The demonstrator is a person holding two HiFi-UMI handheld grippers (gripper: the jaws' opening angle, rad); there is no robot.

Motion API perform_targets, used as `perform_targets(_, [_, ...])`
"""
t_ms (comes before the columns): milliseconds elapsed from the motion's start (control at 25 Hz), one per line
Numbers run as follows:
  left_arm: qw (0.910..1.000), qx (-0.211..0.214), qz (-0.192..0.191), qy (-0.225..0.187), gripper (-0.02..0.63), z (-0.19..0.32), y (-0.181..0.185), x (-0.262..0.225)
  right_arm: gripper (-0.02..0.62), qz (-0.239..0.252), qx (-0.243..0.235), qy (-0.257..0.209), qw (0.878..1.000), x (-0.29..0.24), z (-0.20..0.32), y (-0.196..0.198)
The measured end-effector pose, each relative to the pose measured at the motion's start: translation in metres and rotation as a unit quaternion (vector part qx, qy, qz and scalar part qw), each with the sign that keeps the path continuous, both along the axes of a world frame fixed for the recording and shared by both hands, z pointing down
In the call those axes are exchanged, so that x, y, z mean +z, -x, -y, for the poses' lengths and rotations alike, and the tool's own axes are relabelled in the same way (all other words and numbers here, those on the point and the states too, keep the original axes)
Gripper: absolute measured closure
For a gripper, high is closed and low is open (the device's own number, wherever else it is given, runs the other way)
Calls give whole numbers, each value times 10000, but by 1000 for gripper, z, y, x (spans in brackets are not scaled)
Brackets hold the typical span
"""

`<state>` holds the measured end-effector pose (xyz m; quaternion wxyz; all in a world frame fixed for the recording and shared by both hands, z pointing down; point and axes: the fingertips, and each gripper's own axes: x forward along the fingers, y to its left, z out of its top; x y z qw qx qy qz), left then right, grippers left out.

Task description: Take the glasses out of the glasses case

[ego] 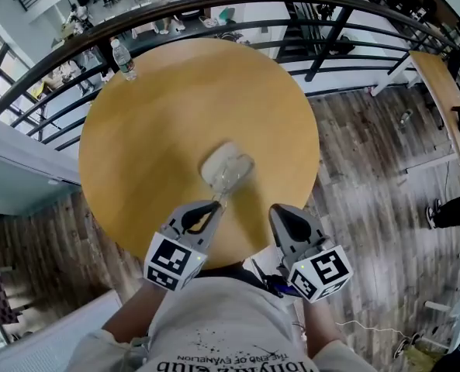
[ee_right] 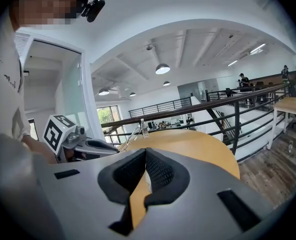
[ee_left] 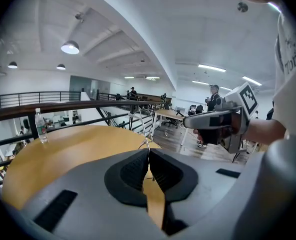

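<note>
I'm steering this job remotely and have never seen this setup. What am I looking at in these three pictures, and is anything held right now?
There is no robot here: a person holds a hand-held claw in each hand, and the marked cubes are part of them. The head view looks down from the person's head at a round table. On it lie a pale case and, at the far edge, a water bottle. The other two pictures come from cameras riding on the claws, each looking along its own jaws. The left claw is shut on the glasses, pinching one thin arm of the frame close to the case. The right claw is shut with nothing in it, held beside the left one.
</note>
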<state>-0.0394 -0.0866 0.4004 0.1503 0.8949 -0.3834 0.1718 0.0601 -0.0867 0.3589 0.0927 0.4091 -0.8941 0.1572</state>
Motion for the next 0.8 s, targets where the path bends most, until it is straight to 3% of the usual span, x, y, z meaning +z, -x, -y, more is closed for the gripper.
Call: perform_targets(800, [9974, -451, -352, -429, 572, -29, 15, -41, 569, 74, -28, -221, 9997, -25, -26, 10])
